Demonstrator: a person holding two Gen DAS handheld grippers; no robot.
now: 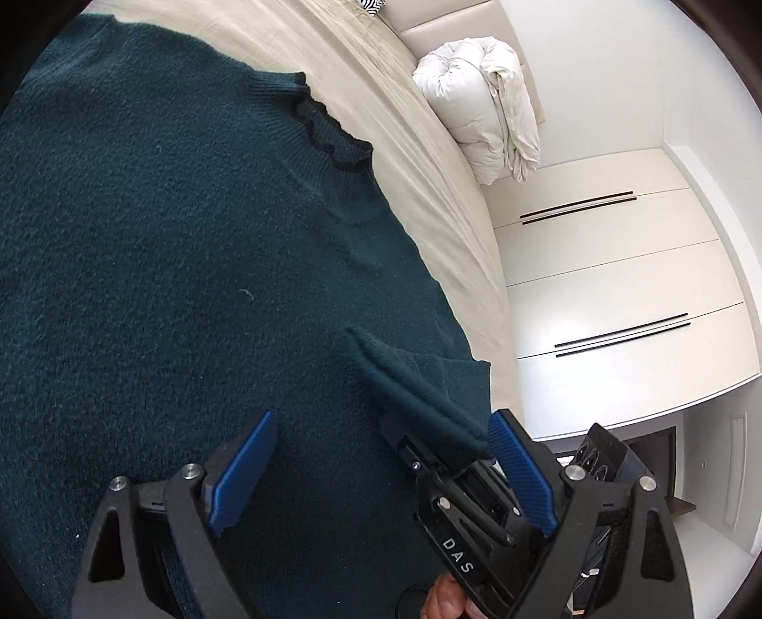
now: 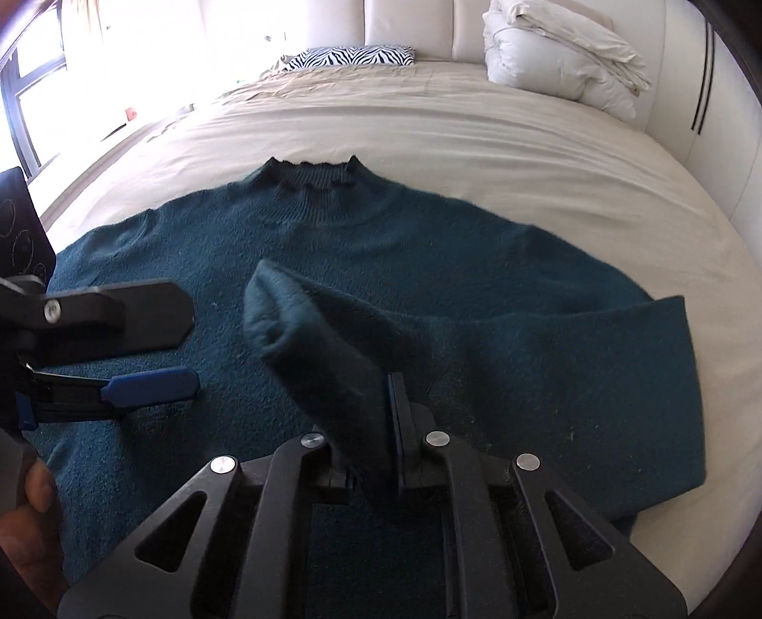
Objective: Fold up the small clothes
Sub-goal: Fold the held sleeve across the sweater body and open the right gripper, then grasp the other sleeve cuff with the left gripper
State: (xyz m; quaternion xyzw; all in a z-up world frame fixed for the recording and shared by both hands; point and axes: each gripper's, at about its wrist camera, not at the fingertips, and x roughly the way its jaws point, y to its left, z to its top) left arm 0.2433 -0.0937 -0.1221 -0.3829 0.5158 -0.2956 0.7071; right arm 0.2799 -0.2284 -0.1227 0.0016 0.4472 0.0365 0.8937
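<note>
Sweater [image 2: 428, 266] lies flat on the bed [image 2: 476, 138], collar [image 2: 309, 183] pointing toward the headboard [image 2: 409, 24]. Its right sleeve [image 2: 324, 333] crosses over the body, cuff in my right gripper [image 2: 388, 428]. My left gripper [image 2: 147, 347] sits left of it, over the body. Rolled duvet [image 2: 557, 52] behind right; pillow [image 2: 357, 56] behind centre.

The sweater [image 2: 428, 247] runs off the left wrist view's left edge. Its sleeve end [image 2: 309, 333] covers the right claw's [image 2: 388, 404] pads, so their grip is probably tight.
</note>
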